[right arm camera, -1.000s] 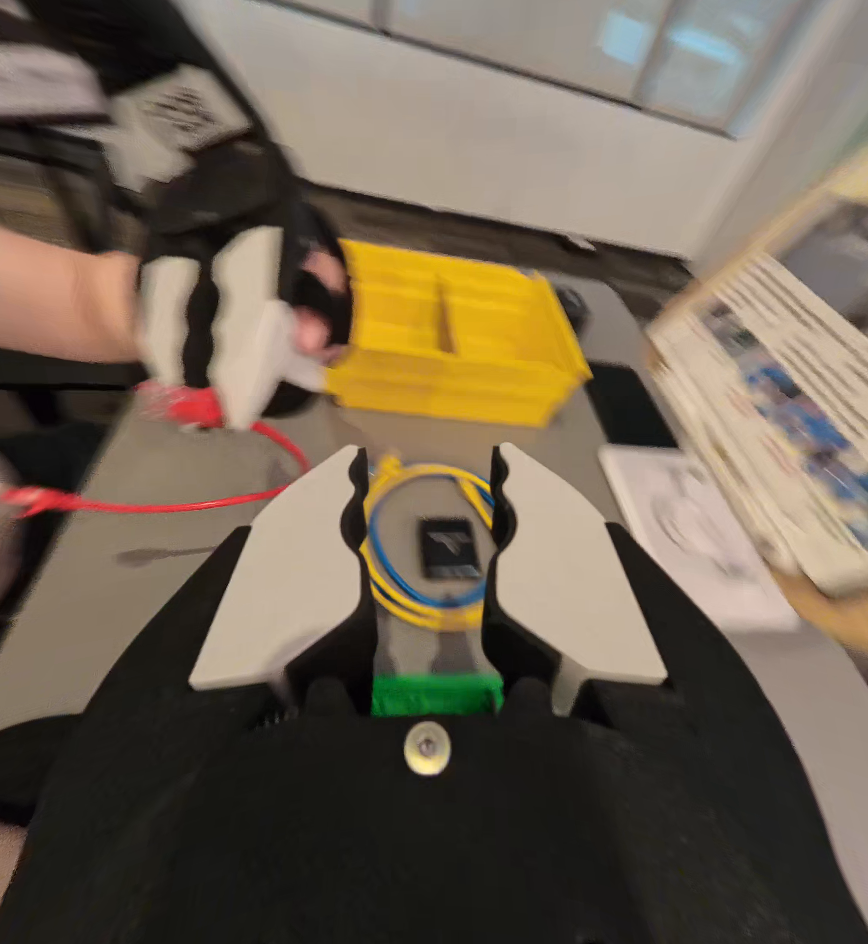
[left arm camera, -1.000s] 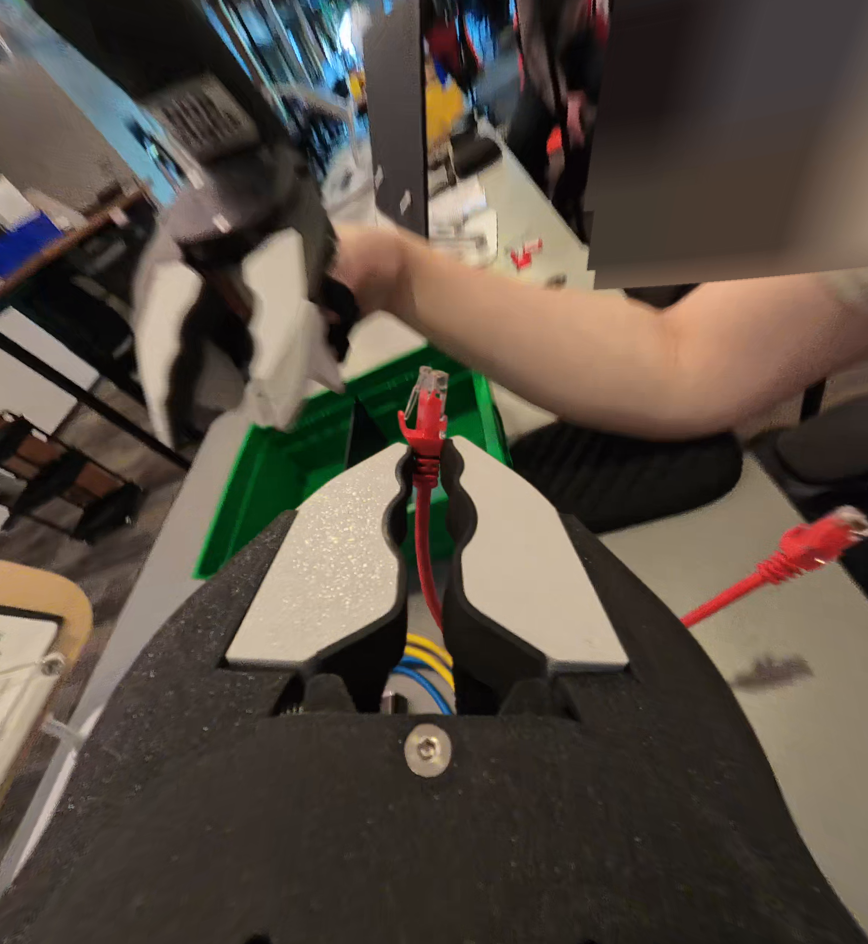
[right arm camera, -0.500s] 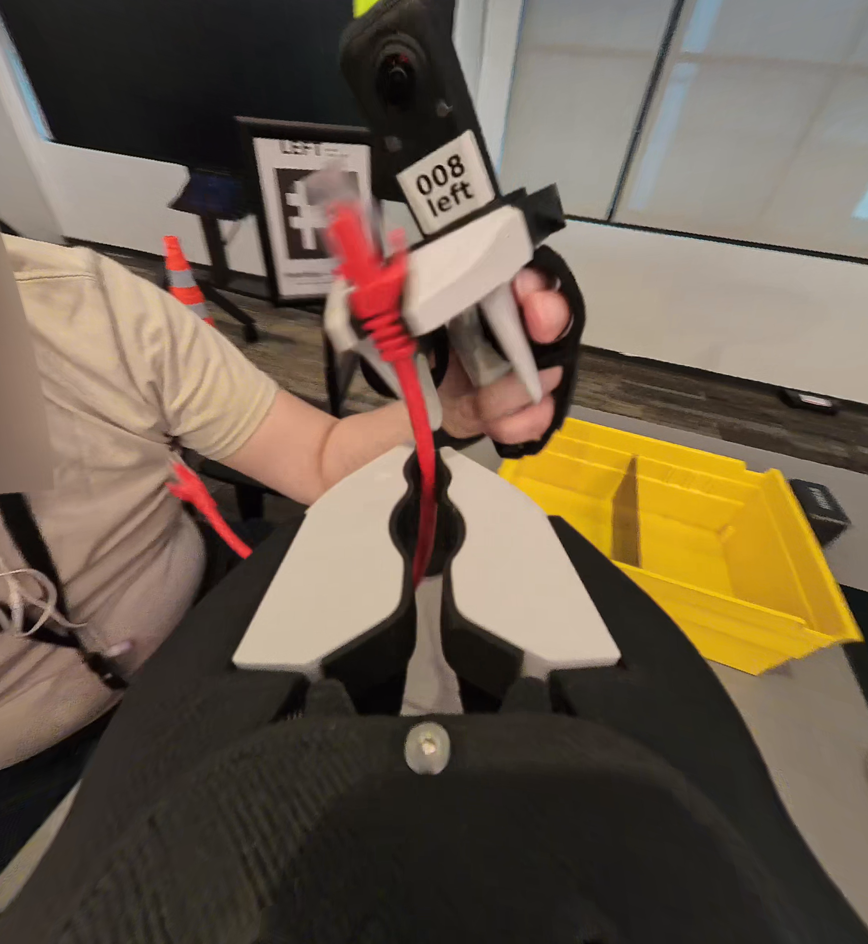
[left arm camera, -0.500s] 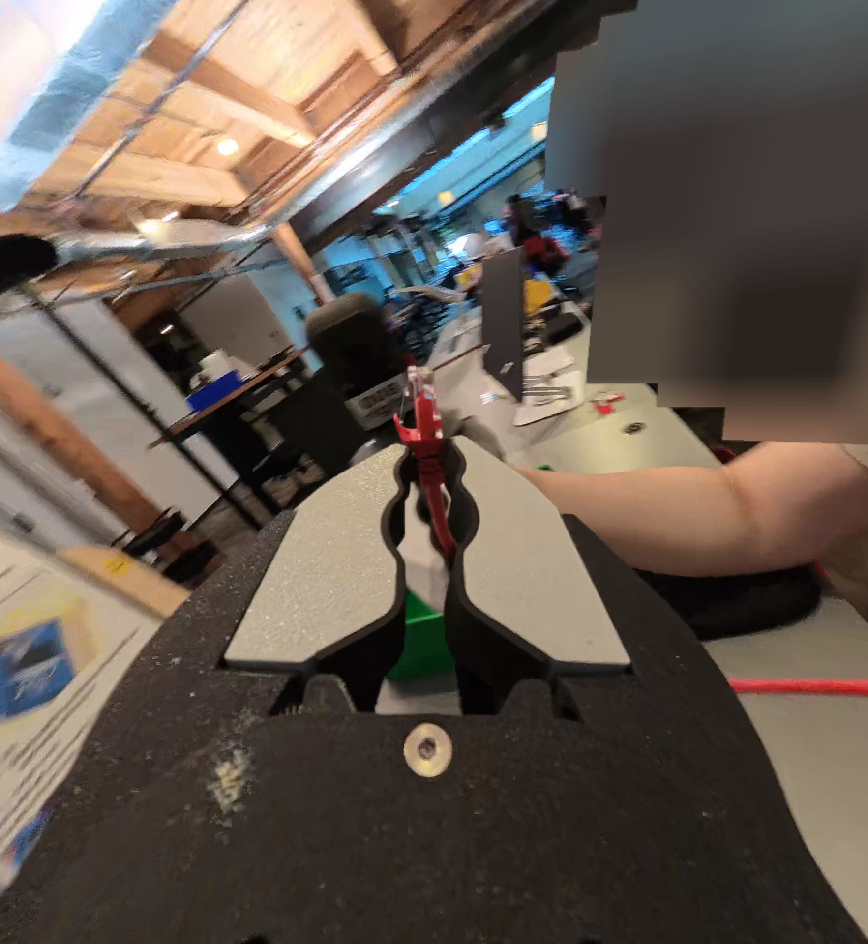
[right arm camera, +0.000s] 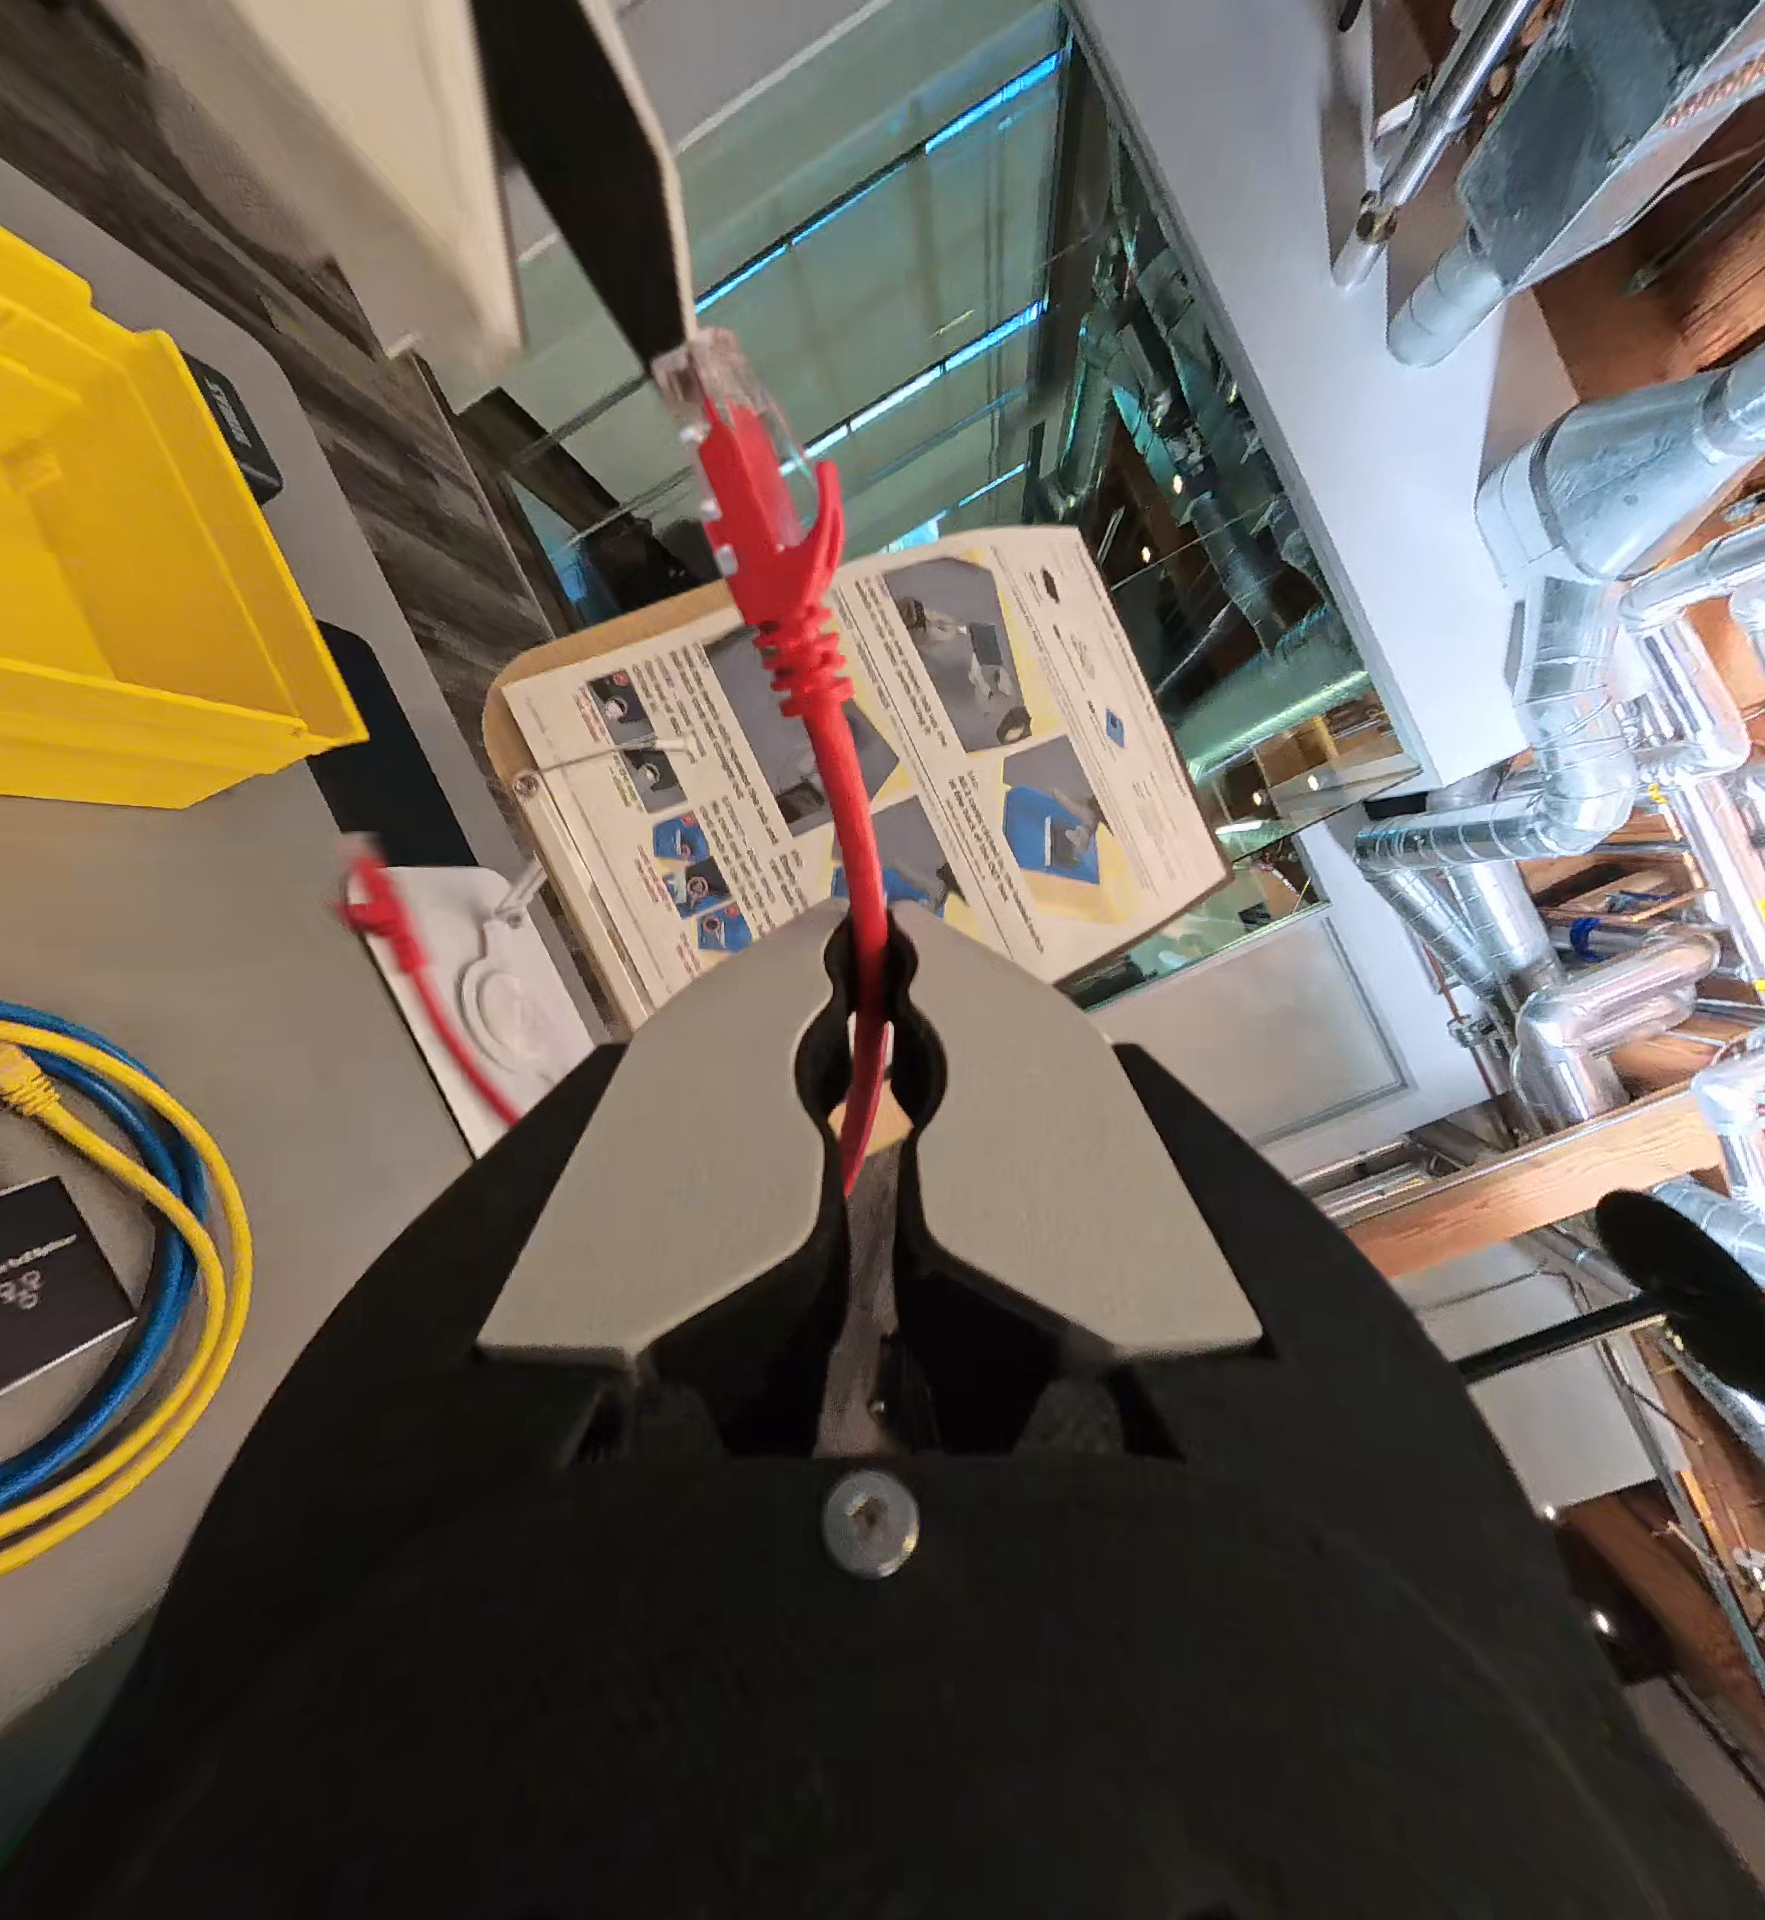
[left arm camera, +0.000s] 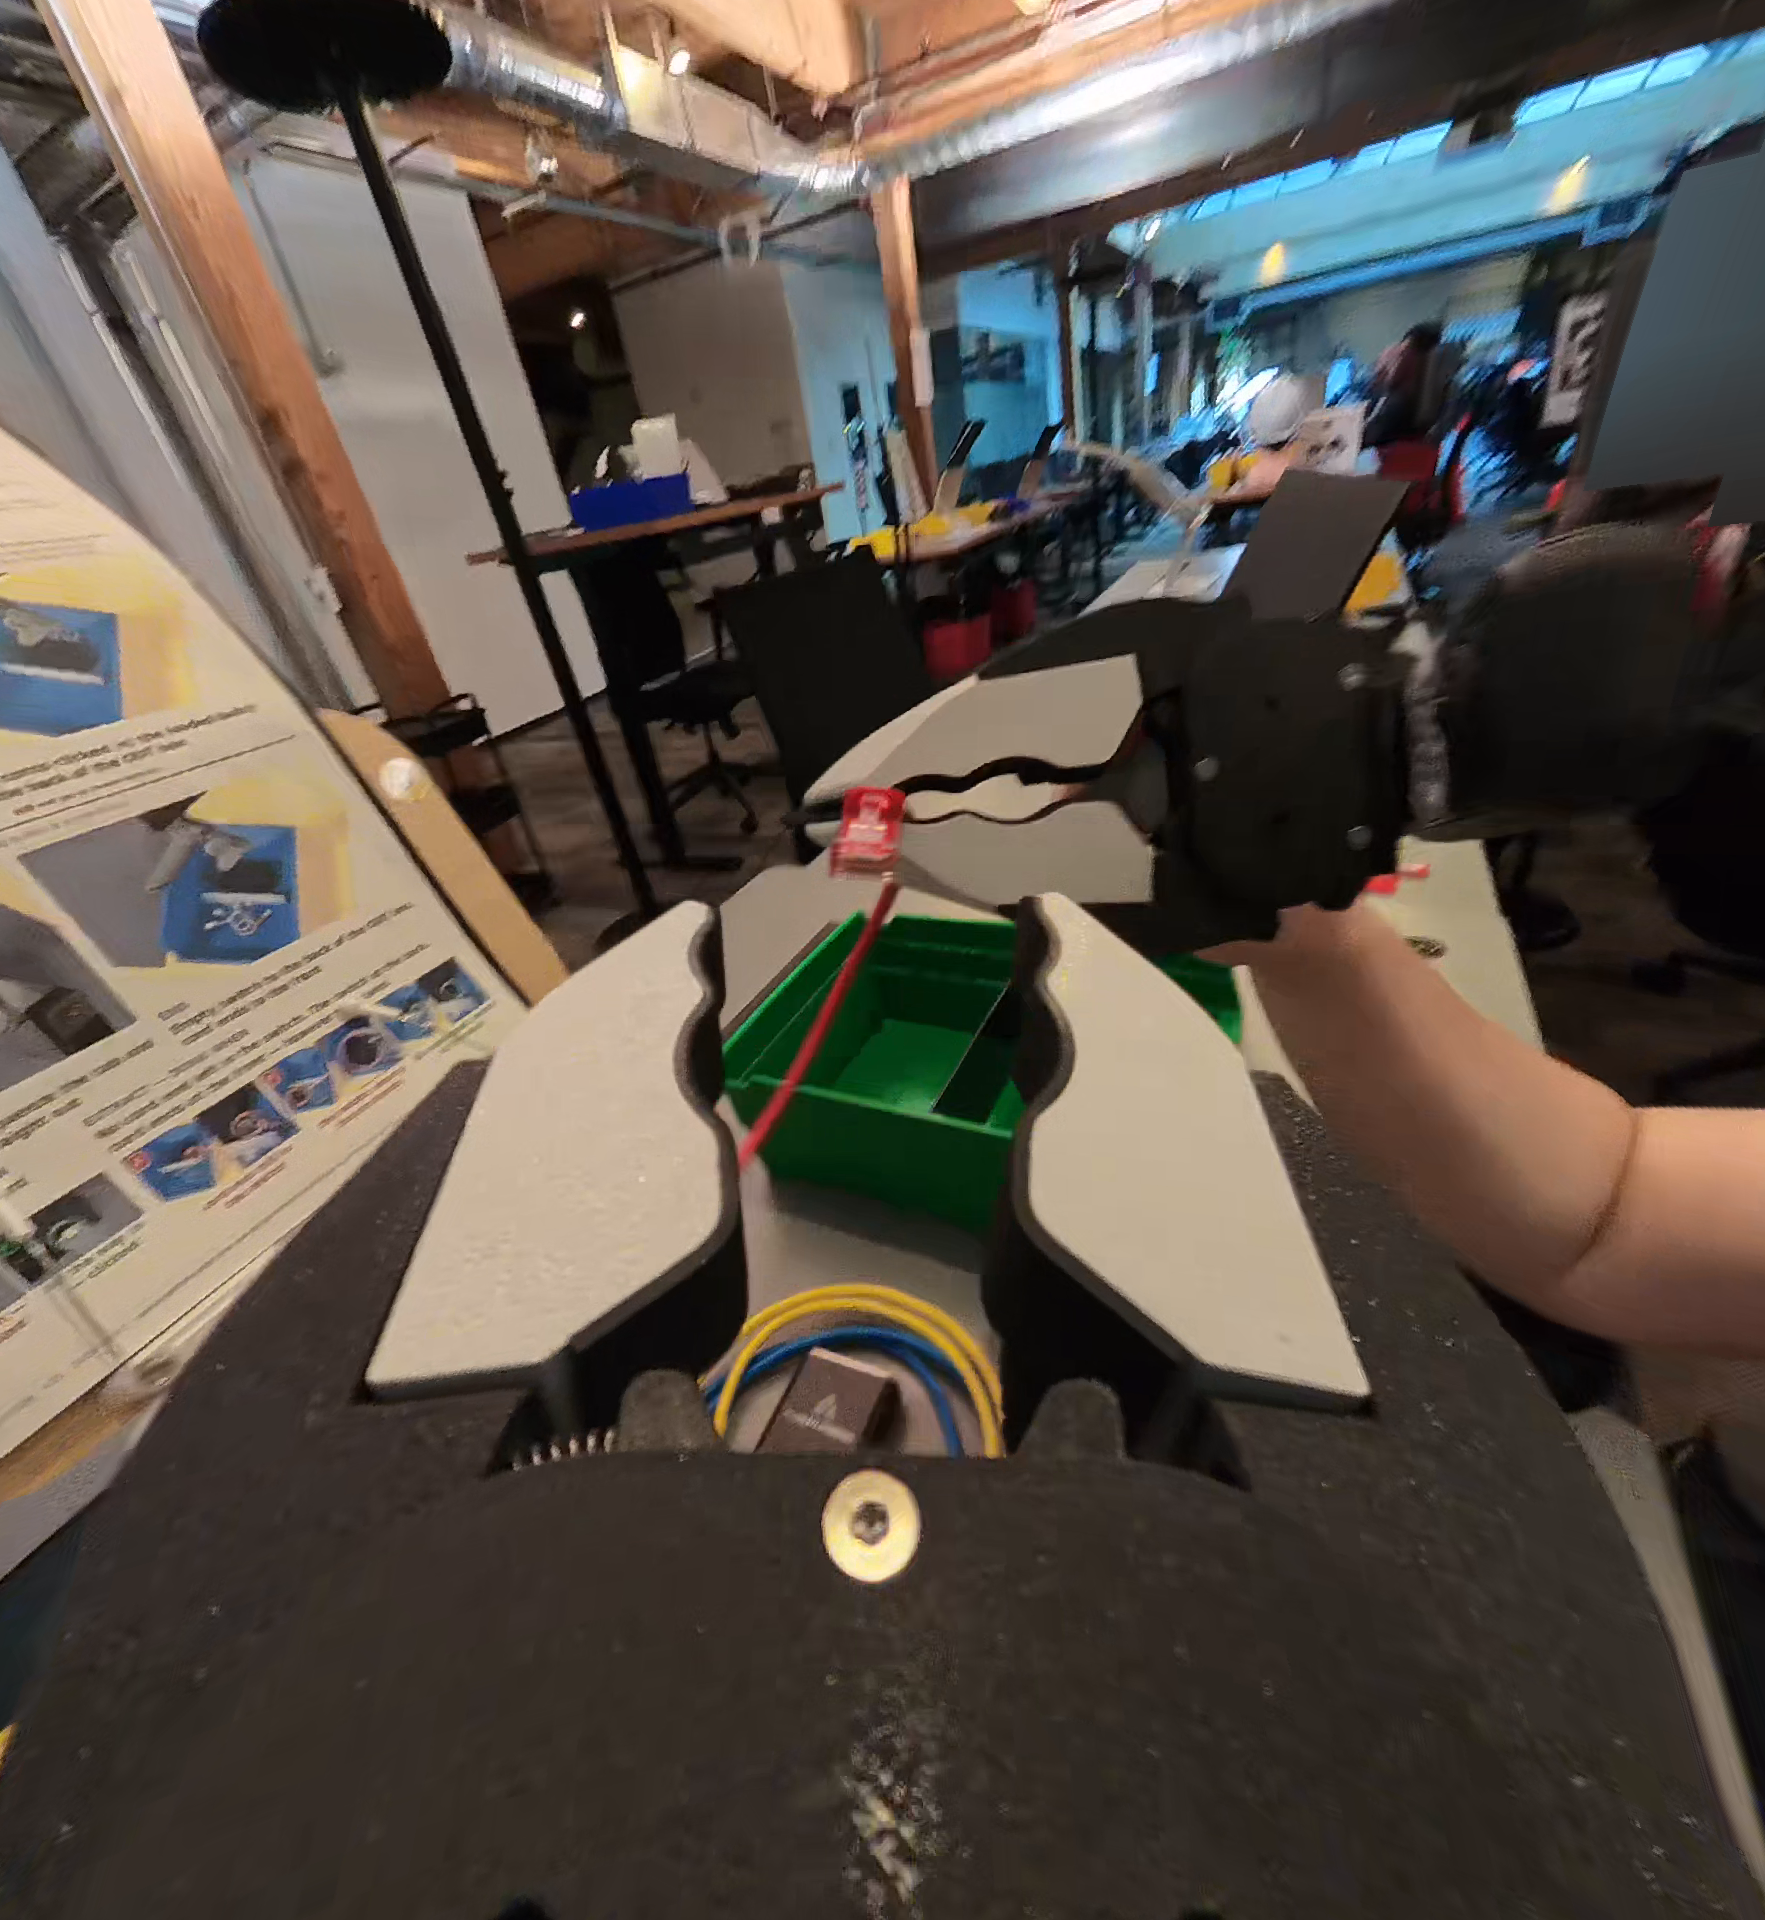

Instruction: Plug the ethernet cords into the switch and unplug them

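The green bin (left arm camera: 888,1127) sits on the grey tabletop (right arm camera: 182,935) just beyond the left claw (left arm camera: 867,1029); its 2 compartments, split by a dark divider, show nothing inside. The yellow bin (right arm camera: 78,582) stands farther along the tabletop from the black switch (right arm camera: 16,1299), and what it holds cannot be seen. The switch lies inside a loop of blue cord (right arm camera: 130,1226) and yellow cord (right arm camera: 203,1278), the yellow plug resting just beside it. Half a second ago the left claw pinched the red cord (right arm camera: 836,790) below its plug; now its jaws stand apart around nothing, and the cord has passed to the right claw (right arm camera: 867,956), which is clamped on it a little below the ribbed boot, the clear plug (right arm camera: 722,395) pointing away from the claw. The other end of the red cord (right arm camera: 390,925) hangs blurred near a white sheet beyond the switch. In the left wrist view the right claw reaches in sideways above the green bin, the bare forearm (left arm camera: 1460,1143) stretched behind it, and the red cord drops from it toward the bin.
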Tool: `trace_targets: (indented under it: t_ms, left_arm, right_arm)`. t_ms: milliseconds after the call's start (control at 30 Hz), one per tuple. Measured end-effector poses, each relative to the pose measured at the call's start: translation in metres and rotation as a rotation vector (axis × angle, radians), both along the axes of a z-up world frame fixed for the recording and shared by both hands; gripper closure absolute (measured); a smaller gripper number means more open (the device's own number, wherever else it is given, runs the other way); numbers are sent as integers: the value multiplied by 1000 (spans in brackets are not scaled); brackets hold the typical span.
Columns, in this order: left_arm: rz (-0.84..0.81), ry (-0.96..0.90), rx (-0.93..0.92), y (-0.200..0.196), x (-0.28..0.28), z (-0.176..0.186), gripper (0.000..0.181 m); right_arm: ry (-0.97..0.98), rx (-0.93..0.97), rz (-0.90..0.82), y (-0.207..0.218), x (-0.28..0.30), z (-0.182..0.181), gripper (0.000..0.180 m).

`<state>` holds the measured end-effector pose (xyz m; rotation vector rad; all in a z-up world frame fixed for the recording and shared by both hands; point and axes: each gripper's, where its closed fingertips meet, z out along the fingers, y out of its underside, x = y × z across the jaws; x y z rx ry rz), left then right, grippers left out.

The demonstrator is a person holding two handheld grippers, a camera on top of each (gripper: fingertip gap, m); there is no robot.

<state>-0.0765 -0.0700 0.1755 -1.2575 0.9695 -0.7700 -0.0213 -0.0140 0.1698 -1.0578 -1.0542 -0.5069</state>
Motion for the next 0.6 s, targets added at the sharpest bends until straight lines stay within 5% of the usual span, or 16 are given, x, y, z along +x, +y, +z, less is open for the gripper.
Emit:
trace_targets:
  t_ms: [233,600]
  left_arm:
    - [-38,7,12,0,3,-3,153]
    - [-36,23,-159,12,6,-19,162]
  right_arm:
    - [-87,29,-1,-2,-12,-10,178]
    - [-142,137,-65,-1,-12,-6,178]
